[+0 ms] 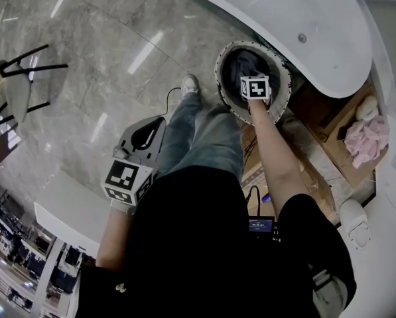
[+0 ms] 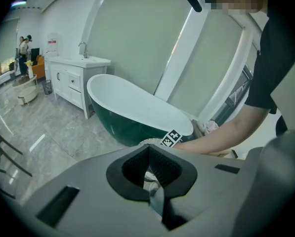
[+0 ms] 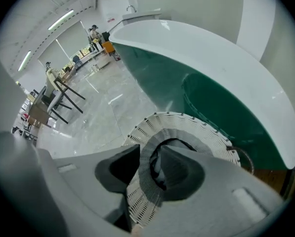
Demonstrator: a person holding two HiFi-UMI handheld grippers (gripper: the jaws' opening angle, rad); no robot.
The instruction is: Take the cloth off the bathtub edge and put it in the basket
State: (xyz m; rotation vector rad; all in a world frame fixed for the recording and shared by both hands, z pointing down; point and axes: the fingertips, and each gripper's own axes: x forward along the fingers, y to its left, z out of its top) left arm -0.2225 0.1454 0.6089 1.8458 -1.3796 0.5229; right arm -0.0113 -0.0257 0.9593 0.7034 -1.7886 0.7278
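Right gripper [image 3: 148, 154]: fingers clamped on basket [image 3: 187, 125] rim | cloth [image 1: 243, 65]: dark, inside basket just beyond those fingers | left gripper [image 2: 147, 148]: fingers closed, empty | advice: open fully, lift straight off rim so basket does not tip.

We see a glossy, smooth white bathtub [image 1: 317, 25] at upper right, a polished stone-look floor [image 1: 105, 65] mirroring lights at upper left, and a matt, openwork woven basket [image 1: 219, 75] holding soft dark cloth [image 1: 245, 65].
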